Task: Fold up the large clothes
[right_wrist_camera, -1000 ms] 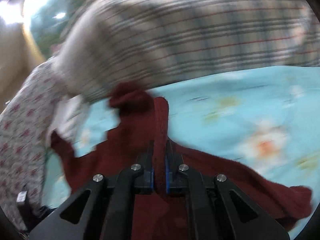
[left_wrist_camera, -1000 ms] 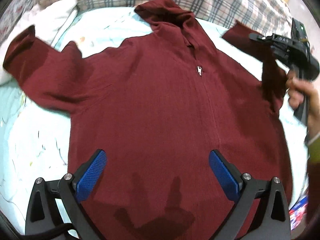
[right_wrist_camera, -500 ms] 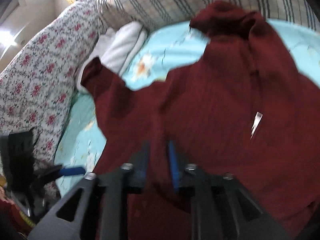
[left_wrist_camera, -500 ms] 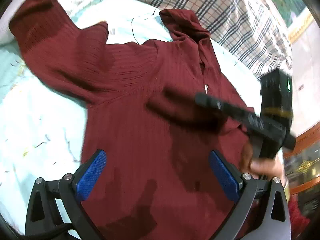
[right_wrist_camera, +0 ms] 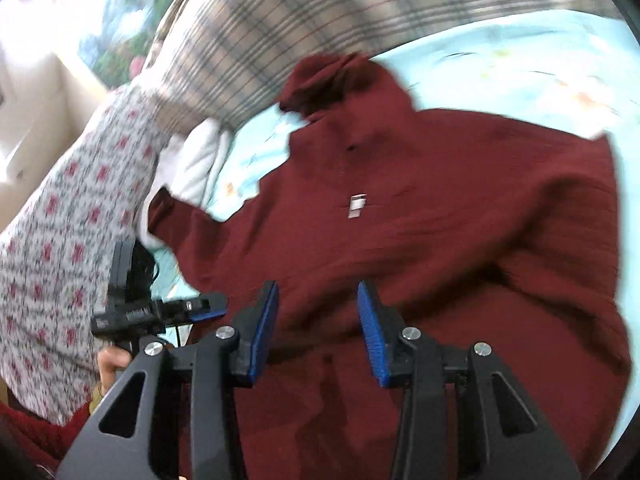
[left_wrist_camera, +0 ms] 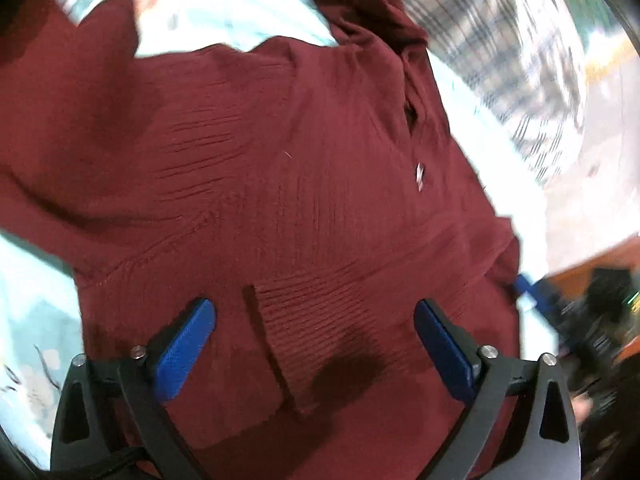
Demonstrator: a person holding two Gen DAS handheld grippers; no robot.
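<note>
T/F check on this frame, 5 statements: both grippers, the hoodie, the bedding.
1. The right gripper is clamped on the sleeve. False: its jaws have just been opening, and they stand apart above the fabric with nothing pinched.
2. The left gripper is wide open over the maroon hoodie. True.
3. The hoodie lies front up, its zipper pull showing. True.
4. The hoodie lies on a bare wooden floor. False: it lies on a light blue floral sheet.
5. A plaid pillow sits beyond the hood. True.
</note>
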